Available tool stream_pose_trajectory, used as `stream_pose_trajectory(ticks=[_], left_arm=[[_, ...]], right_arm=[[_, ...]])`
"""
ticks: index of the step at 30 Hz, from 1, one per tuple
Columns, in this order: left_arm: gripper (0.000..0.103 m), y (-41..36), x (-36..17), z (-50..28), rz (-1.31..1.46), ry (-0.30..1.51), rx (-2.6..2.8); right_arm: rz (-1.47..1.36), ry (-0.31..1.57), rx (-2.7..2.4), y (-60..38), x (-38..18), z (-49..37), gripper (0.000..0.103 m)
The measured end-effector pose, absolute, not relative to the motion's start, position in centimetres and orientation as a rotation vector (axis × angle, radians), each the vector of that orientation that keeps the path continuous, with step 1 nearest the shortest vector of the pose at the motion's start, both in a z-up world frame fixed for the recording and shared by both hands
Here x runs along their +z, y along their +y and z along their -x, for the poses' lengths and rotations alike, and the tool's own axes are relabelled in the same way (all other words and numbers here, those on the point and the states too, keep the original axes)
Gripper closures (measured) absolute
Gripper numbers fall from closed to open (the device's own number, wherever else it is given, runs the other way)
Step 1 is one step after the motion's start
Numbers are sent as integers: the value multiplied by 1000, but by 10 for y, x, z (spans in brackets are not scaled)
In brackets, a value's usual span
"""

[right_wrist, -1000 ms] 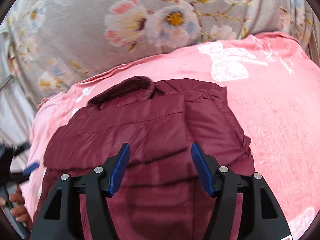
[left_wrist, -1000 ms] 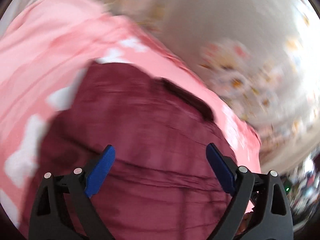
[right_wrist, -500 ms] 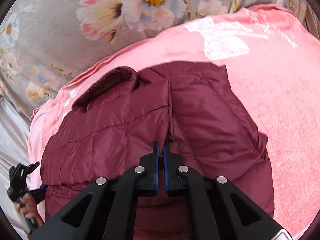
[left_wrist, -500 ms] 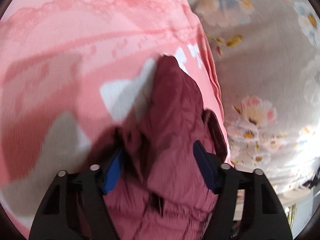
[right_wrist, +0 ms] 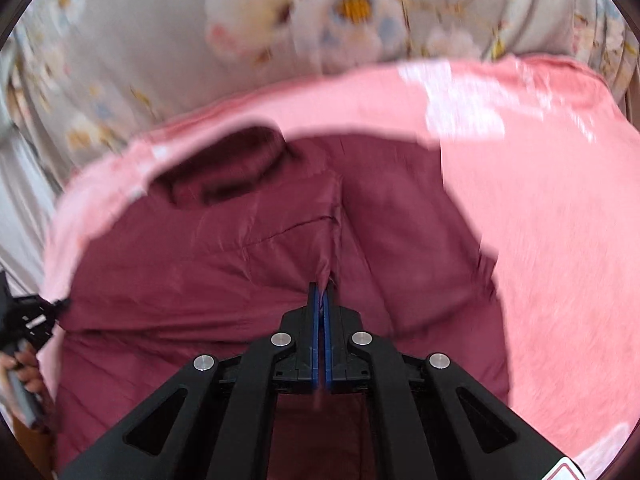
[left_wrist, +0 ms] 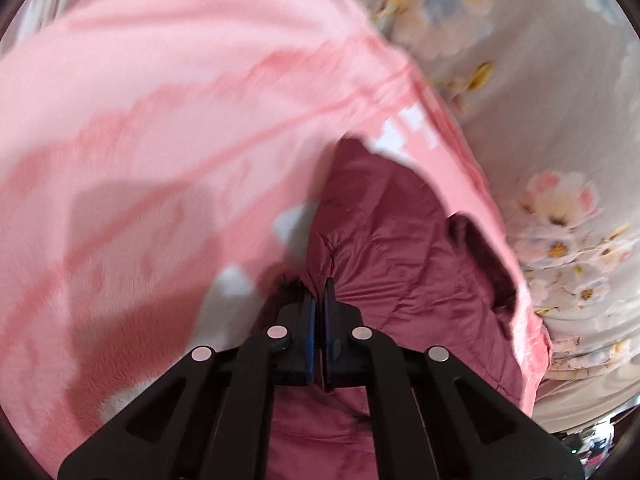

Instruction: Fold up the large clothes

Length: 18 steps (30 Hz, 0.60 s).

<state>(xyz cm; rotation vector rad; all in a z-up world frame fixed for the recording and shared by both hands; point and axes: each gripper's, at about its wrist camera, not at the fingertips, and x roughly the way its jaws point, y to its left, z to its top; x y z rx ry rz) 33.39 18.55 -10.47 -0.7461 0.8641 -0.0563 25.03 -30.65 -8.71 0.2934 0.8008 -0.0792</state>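
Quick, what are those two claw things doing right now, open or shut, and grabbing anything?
Left gripper: shut, just closed, pinching a fold of the maroon jacket.
Right gripper: shut, pinching the jacket's fabric near its middle seam.

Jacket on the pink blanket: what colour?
Dark maroon jacket, quilted; clearest in the right wrist view.

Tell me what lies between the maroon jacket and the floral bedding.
A pink blanket: in the right wrist view it spreads under the maroon jacket, its edge separating that from the floral bedding.
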Motion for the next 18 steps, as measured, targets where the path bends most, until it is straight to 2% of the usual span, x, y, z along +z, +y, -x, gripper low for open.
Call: stream_pose_trajectory(ticks=[8, 15, 16, 18], left_arm=[[100, 179, -114, -331, 654, 849, -44], [98, 156, -105, -334, 435, 847, 27], [95, 153, -100, -331, 395, 843, 48], [82, 153, -90, -322, 321, 827, 98]], right_arm=[[-274, 837, -84, -299, -102, -244, 102], [-259, 864, -69, -298, -101, -249, 99], [-242, 865, -82, -297, -97, -245, 97], [-209, 842, -119, -296, -86, -232, 86]])
